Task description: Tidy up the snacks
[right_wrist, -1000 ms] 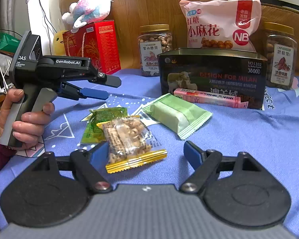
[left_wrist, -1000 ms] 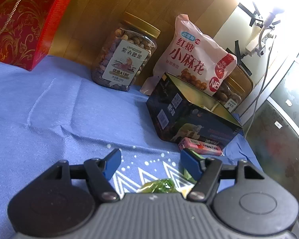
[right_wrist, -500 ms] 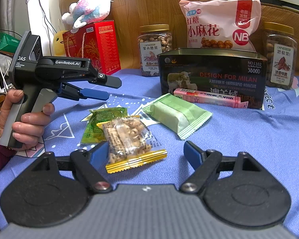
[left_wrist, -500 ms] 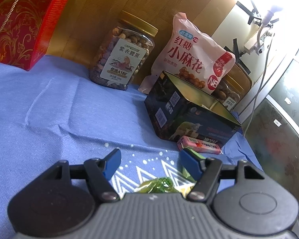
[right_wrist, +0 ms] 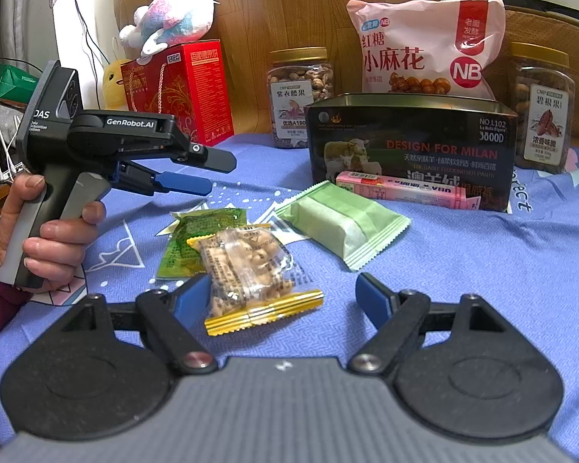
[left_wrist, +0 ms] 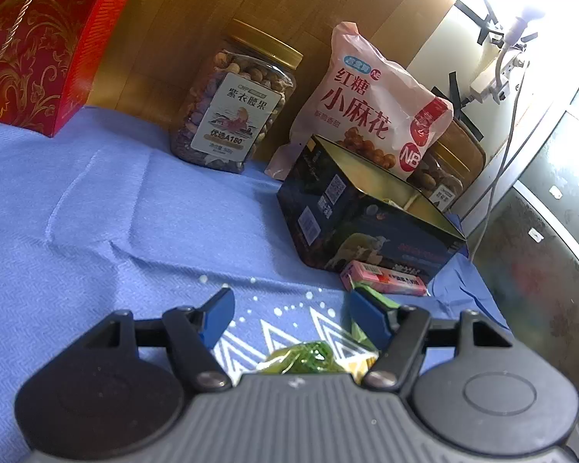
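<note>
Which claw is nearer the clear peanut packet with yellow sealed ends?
Right. The right claw sits open just before the clear peanut packet, its left finger beside it. The left claw hovers apart, up-left of it.

blue zigzag-weave cloth (right_wrist: pixel 482 270), pale green packet (right_wrist: pixel 343 223), yellow-edged clear packet (right_wrist: pixel 251 270), black tin (right_wrist: pixel 409 146).

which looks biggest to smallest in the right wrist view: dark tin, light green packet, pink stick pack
1. dark tin
2. light green packet, though nearer the camera
3. pink stick pack, leaning at the tin's front
</note>
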A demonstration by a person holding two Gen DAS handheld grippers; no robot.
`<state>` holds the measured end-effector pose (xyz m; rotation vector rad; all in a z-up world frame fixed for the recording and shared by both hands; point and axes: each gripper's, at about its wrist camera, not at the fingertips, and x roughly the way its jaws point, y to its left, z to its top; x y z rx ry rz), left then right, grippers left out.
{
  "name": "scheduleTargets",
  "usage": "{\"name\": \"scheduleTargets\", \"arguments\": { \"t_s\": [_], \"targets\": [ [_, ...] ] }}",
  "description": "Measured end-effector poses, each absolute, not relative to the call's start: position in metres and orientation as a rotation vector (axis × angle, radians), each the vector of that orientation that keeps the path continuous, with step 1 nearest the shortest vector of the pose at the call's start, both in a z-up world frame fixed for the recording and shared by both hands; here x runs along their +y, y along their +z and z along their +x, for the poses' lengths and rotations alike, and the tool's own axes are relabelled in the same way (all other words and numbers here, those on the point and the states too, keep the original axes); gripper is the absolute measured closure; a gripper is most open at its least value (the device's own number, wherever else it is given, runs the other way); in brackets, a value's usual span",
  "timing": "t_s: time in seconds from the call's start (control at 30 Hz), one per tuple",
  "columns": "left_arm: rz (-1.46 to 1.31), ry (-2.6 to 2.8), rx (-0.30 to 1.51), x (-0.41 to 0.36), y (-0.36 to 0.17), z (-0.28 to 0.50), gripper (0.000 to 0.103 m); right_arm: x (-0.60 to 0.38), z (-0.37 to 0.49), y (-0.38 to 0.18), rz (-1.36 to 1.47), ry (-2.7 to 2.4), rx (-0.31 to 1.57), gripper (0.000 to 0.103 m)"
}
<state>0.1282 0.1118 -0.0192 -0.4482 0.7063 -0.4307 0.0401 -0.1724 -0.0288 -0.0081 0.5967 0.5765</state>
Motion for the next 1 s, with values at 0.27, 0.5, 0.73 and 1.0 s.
{"name": "scheduleTargets", "arguments": {
  "t_s": [0.27, 0.5, 0.73, 1.0],
  "targets": [
    [-0.445, -0.437, 0.707, 0.1109, -0.0191, 0.1273, 0.035, -0.1723, 0.0401, -0.0289, -0.008, 0.576, 0.596, 0.019],
    [-0.444, -0.437, 0.707, 0.1102, -0.0191, 0.1264, 0.035, -0.1722, 0.0400, -0.0289, -0.008, 0.576, 0.596, 0.019],
    [-0.444, -0.444, 0.711, 0.1095, -0.0192, 0.1278, 0.035, -0.1723, 0.0402, -0.0289, -0.008, 0.577, 0.596, 0.019],
    [-0.438, -0.454, 0.711, 0.1099, -0.0195, 0.1279, 0.035, -0.1722, 0.0405, -0.0292, -0.008, 0.577, 0.595, 0.019]
  ]
}}
